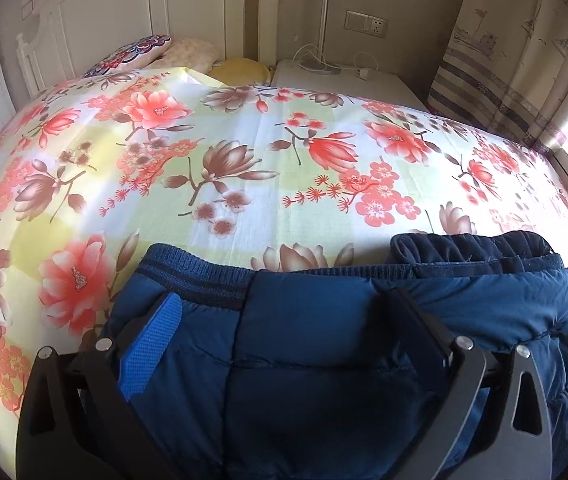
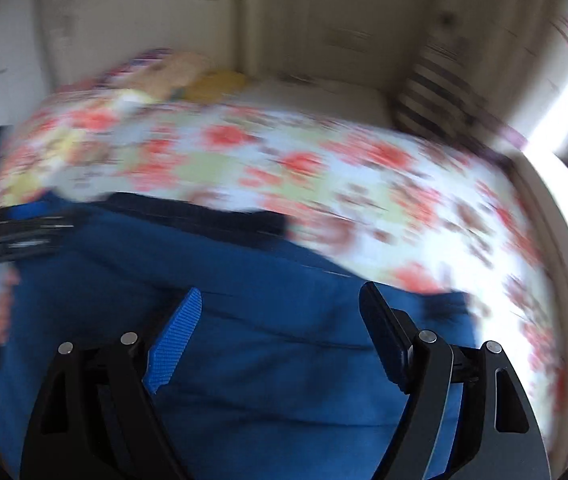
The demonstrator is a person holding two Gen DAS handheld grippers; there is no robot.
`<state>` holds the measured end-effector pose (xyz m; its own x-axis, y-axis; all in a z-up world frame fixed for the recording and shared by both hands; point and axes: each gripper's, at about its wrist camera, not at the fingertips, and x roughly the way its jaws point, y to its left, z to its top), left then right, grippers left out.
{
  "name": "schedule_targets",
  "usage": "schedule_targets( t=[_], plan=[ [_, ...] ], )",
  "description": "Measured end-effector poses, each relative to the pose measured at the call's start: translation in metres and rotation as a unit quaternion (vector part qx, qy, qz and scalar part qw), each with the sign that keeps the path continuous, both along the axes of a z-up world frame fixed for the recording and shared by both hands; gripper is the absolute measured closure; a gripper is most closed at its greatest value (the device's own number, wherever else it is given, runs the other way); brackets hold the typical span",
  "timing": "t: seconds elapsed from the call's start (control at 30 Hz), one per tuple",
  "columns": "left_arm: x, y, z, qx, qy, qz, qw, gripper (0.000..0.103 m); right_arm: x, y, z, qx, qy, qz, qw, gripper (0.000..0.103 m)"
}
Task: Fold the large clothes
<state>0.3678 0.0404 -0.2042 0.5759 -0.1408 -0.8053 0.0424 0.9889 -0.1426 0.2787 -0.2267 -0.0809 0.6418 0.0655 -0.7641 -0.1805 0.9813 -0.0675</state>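
Bed: the largest item and the landmark for all that follows. Covered by a sheet printed with red-pink and brown blossoms on white, pale yellow and green checks.

Jacket: a blue quilted, padded garment with stitched channels, a darker ribbed knit band along its far edge, and a dark navy lining or collar part bunched at its far right corner. It lies flat on the near part of the bed, its ribbed edge turned toward the head end. In the right wrist view it shows as a broad blue field, much blurred.

Pillows: three at the head end of the bed, one patterned, one cream, one yellow.

Nightstand: white, just beside the head end of the bed, with white cables on its top.

Left gripper: jaws spread wide apart, fingers angled down over the jacket, with jacket cloth spanning the gap between them. The blue pad rests against the fabric; whether the cloth is pinched cannot be told.

Right gripper: jaws apart, nothing clamped, poised over the jacket's right part near the bed's near side.
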Motion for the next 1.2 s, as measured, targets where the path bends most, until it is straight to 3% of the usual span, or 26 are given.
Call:
schedule_targets(
  t=[0.1, 0.17, 0.27, 0.33, 0.43, 0.57, 0.63, 0.77, 0.83, 0.93, 1.0, 1.1, 1.13, 1.2],
  plan=[
    [0.000, 0.002, -0.001, -0.005, 0.001, 0.001, 1.0000, 0.002, 0.001, 0.065, -0.012, -0.032, 0.025, 0.088, 0.995, 0.017],
    [0.001, 0.004, -0.001, -0.010, 0.002, 0.003, 0.9999, 0.002, 0.008, 0.091, -0.036, -0.085, 0.047, 0.116, 0.989, 0.013],
    [0.001, 0.005, -0.001, -0.016, 0.003, 0.004, 0.9999, 0.002, 0.020, 0.070, -0.037, -0.030, 0.053, 0.106, 0.992, 0.015],
    [0.000, 0.005, -0.001, -0.015, 0.003, 0.004, 0.9999, 0.002, 0.018, 0.053, -0.030, -0.037, 0.032, 0.078, 0.996, 0.016],
    [0.001, 0.005, -0.002, -0.018, 0.004, 0.004, 0.9998, 0.002, 0.015, 0.004, -0.020, -0.056, 0.009, -0.013, 0.998, 0.010],
    [0.001, 0.005, -0.002, -0.018, 0.004, 0.003, 0.9998, 0.002, 0.015, -0.088, -0.036, 0.064, 0.051, -0.085, 0.993, 0.008],
    [0.001, 0.006, -0.002, -0.020, 0.004, 0.003, 0.9998, 0.002, 0.010, -0.100, -0.040, 0.088, 0.039, -0.078, 0.992, 0.008],
    [0.001, 0.007, -0.001, -0.023, 0.002, 0.004, 0.9997, 0.002, 0.012, -0.083, -0.044, 0.035, 0.033, -0.080, 0.996, 0.007],
    [0.001, 0.005, 0.002, -0.019, 0.005, 0.002, 0.9998, 0.002, 0.014, -0.083, -0.045, 0.032, 0.032, -0.081, 0.996, 0.007],
    [-0.025, 0.003, 0.028, -0.022, -0.018, 0.022, 0.9993, 0.009, 0.012, -0.084, -0.047, 0.040, 0.031, -0.080, 0.995, 0.007],
    [-0.062, -0.013, 0.058, -0.057, -0.057, -0.019, 0.9966, 0.007, 0.009, -0.085, -0.047, 0.036, 0.030, -0.080, 0.996, 0.007],
    [-0.111, -0.048, 0.073, -0.048, -0.093, -0.078, 0.9915, 0.002, 0.010, -0.086, -0.047, 0.038, 0.029, -0.080, 0.996, 0.007],
    [-0.117, -0.057, 0.069, -0.041, -0.088, -0.093, 0.9910, 0.002, 0.008, -0.084, -0.047, 0.039, 0.029, -0.080, 0.996, 0.007],
    [-0.120, -0.085, 0.036, 0.016, -0.042, -0.118, 0.9920, 0.002, 0.009, -0.085, -0.048, 0.040, 0.028, -0.081, 0.996, 0.007]
  ],
)
